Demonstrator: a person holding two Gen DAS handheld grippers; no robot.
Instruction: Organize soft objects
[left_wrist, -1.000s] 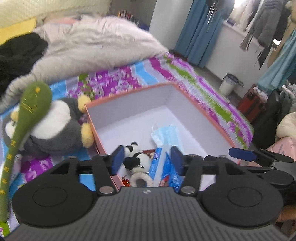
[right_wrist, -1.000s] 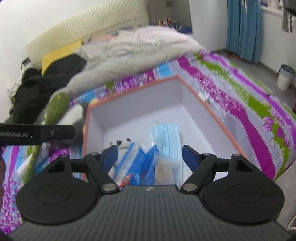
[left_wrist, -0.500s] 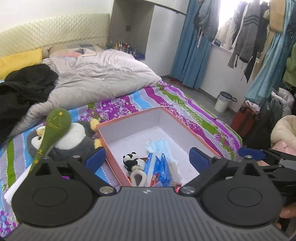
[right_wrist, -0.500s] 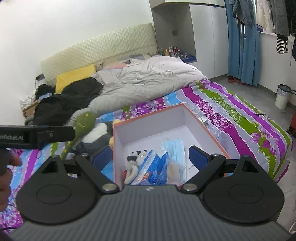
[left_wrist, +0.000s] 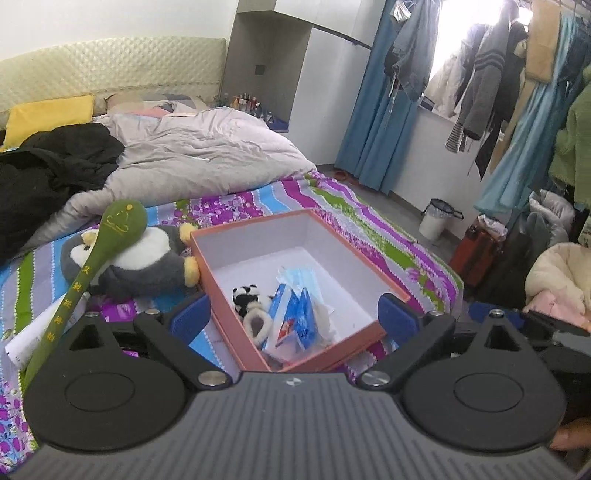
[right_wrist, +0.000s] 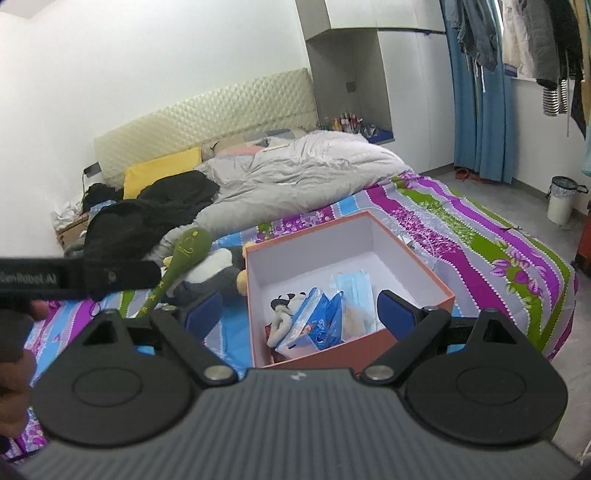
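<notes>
Striped in purple, blue and green, the bedspread (left_wrist: 373, 229) filled the left wrist view, with a grey duvet (left_wrist: 199, 158) and black clothing (left_wrist: 48, 170) heaped toward 11 o'clock and hanging clothes (left_wrist: 491, 85) by the window at 2 o'clock. An orange box (left_wrist: 236, 325) lay open on the bed at centre. Inside its near end sat a small panda plush (left_wrist: 243, 299), a blue tissue pack (left_wrist: 291, 314) and a blue face mask (left_wrist: 299, 275). Just outside the box at 9 o'clock lay a penguin plush (left_wrist: 147, 262), with a green long-handled massage hammer (left_wrist: 92, 266) resting across it. The left claw (left_wrist: 294, 317) was spread wide with nothing in its grip, its jaws having just been opening.

Seen from the right wrist, the same bed ran back to a quilted headboard (right_wrist: 207, 122) and a yellow pillow (right_wrist: 162, 170) at 11 o'clock. The orange box (right_wrist: 354, 350) sat at centre, holding the panda plush (right_wrist: 284, 302), tissue pack (right_wrist: 314, 321) and face mask (right_wrist: 354, 284). The penguin plush (right_wrist: 214, 273) and massage hammer (right_wrist: 184, 254) lay beside the box at 9 o'clock. The right claw (right_wrist: 300, 312) was likewise spread wide and empty, its jaws having just been opening. Part of the left claw (right_wrist: 74, 277) crossed the frame at 9 o'clock.
</notes>
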